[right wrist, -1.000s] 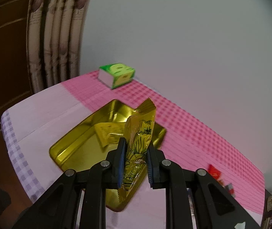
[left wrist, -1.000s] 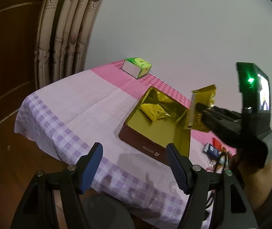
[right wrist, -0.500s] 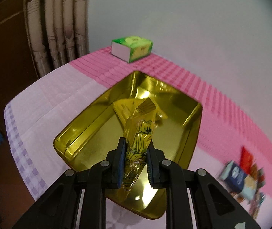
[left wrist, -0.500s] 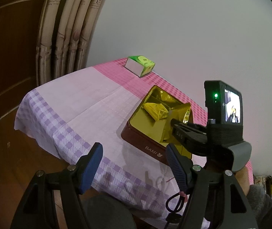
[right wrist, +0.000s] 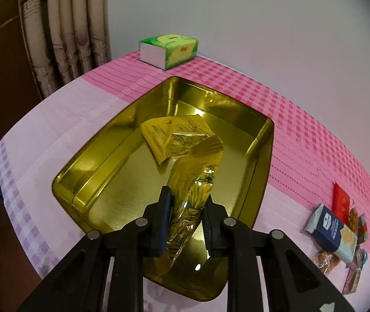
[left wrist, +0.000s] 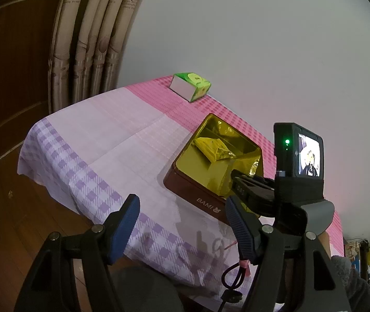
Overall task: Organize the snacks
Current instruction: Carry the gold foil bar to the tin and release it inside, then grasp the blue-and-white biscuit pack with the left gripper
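Left wrist view: the left gripper hangs wide open with nothing between its blue pads, off the near edge of the table. The gold tin sits ahead and to the right, with the right gripper reaching into it.

Right wrist view: the right gripper's jaws are just starting to open, with the yellow snack packet between them, tip down inside the tin. A second yellow packet lies flat just beyond. Loose snacks sit off right, and a green box at the back.
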`<action>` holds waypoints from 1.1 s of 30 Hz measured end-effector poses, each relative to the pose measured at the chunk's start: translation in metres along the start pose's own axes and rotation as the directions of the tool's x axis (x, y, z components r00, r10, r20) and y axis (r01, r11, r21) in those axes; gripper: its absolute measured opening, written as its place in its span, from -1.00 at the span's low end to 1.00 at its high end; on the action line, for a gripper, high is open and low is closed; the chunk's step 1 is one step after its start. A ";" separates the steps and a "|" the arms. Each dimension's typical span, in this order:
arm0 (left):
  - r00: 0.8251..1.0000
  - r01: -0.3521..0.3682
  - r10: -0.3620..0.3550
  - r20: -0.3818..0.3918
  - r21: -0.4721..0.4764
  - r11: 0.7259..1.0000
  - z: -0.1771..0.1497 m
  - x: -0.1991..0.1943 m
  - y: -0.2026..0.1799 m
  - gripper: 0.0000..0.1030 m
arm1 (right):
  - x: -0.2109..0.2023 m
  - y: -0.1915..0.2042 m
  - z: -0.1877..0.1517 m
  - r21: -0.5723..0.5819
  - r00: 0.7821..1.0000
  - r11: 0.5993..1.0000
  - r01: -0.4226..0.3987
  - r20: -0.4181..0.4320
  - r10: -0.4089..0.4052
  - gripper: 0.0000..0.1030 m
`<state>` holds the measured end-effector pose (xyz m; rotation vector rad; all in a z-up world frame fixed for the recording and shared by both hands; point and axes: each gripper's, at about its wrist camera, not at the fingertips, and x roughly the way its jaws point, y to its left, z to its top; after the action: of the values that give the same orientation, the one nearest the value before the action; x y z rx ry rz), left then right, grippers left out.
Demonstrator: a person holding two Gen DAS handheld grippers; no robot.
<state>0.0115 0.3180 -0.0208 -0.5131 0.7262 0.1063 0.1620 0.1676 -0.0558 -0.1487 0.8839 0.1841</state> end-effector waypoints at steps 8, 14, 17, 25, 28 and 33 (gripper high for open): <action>1.000 0.001 -0.001 0.001 0.008 1.000 -0.001 0.001 -0.002 0.36 | -0.002 -0.007 -0.007 0.021 1.000 1.000 -0.001 -0.010 0.001 -0.12; 1.000 0.001 -0.001 0.002 0.030 1.000 -0.002 0.002 -0.007 0.36 | -0.038 -0.026 -0.024 0.058 0.997 0.998 0.007 0.078 -0.012 0.24; 1.000 0.011 -0.011 -0.001 0.050 0.999 -0.003 0.002 -0.012 0.36 | -0.064 -0.050 -0.046 0.070 0.993 0.998 0.009 0.114 -0.017 0.43; 0.992 0.119 -0.105 -0.069 0.252 0.960 -0.031 0.004 -0.064 0.36 | -0.112 -0.179 -0.160 0.258 0.988 0.960 0.104 0.083 -0.129 0.50; 0.990 0.133 -0.104 -0.098 0.371 0.919 -0.054 0.010 -0.092 0.36 | -0.122 -0.225 -0.212 0.363 0.984 0.921 0.142 0.047 -0.171 0.51; 0.966 0.217 -0.120 -0.231 0.464 0.859 -0.101 0.039 -0.143 0.36 | -0.142 -0.289 -0.293 0.543 0.973 0.820 0.183 0.018 -0.229 0.51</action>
<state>0.0182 0.1410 -0.0513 -0.0989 0.8608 -0.2941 -0.0830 -0.1876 -0.1126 0.2902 0.8002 -0.2666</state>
